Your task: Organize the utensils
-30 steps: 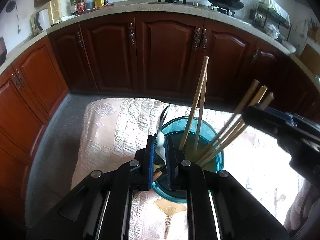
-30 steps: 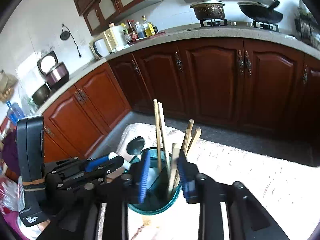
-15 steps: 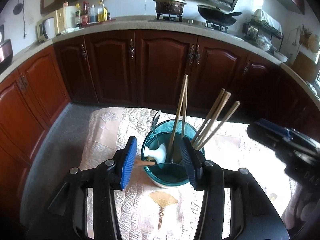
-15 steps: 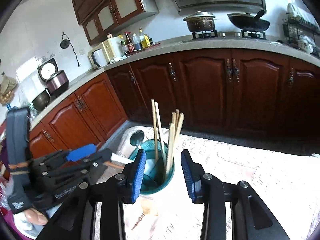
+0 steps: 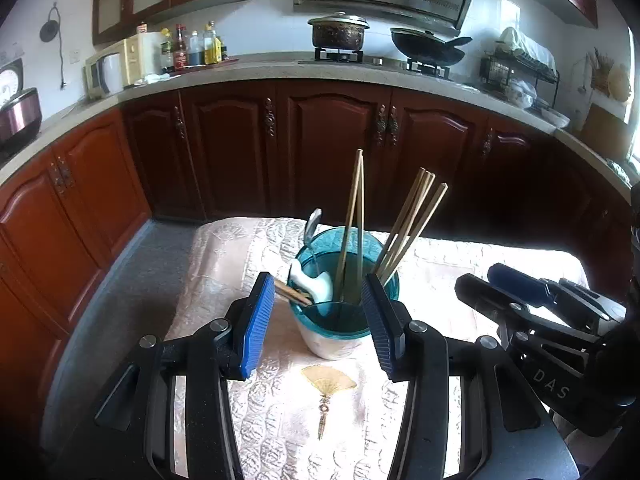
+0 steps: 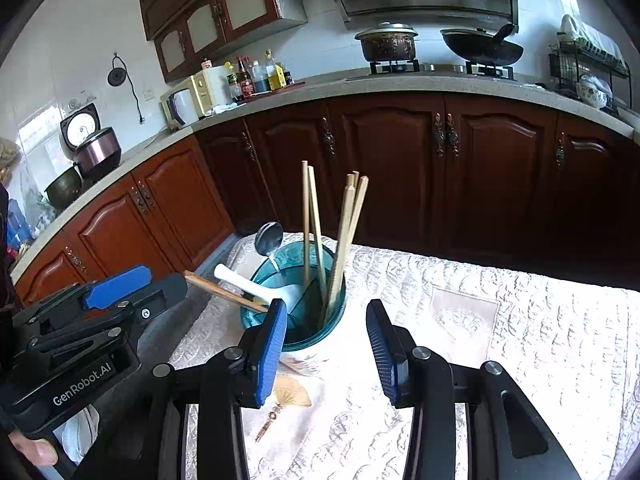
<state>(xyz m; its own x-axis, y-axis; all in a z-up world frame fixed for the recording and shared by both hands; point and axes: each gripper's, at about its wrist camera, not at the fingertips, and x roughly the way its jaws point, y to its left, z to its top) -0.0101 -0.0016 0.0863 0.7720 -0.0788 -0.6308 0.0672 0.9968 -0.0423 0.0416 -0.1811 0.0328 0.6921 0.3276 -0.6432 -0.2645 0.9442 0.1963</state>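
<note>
Grippers sit nearest: the left gripper (image 5: 318, 320) is spread wide with nothing pinched, and the right gripper (image 6: 326, 344) has its jaws opening, empty too. Just beyond them the teal holder (image 5: 346, 320) stands on the quilted cloth (image 5: 280, 408), holding chopsticks (image 5: 404, 224), a white spoon (image 5: 316, 284) and a metal spoon (image 6: 269, 239). With no loose utensils visible on the cloth, the task looks nearly done.

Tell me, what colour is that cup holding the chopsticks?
Translucent teal cup with a whitish base, clearest in the left wrist view.
</note>
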